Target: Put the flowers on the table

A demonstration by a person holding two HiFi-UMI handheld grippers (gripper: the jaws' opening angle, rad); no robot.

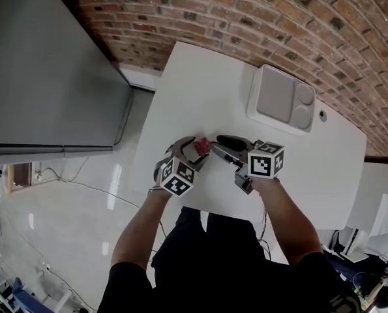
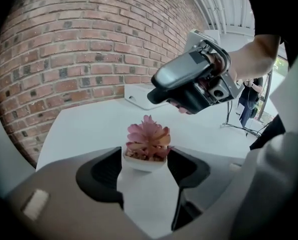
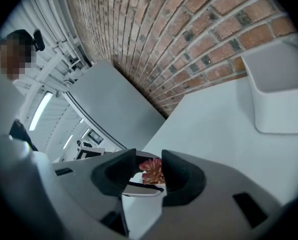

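The flowers (image 2: 149,134) are dusty pink with reddish tips, in a white pot (image 2: 142,164). The tabletop (image 1: 200,90) is plain white, and the tray (image 1: 282,100) at its one o'clock is pale grey. The brick wall (image 1: 259,12) is red-brown with light mortar. The left tongs (image 2: 145,159) and right tongs (image 3: 149,166) are grey with black pads (image 2: 106,171). Their cubes (image 1: 267,160) carry black squares on white.

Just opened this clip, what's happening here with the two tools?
A person works over a white table with a tool in each hand. The left tool is closed on a small potted flower, pink in a white pot. The right tool is open just beside it, holding nothing. Whether the pot touches the table is unclear.
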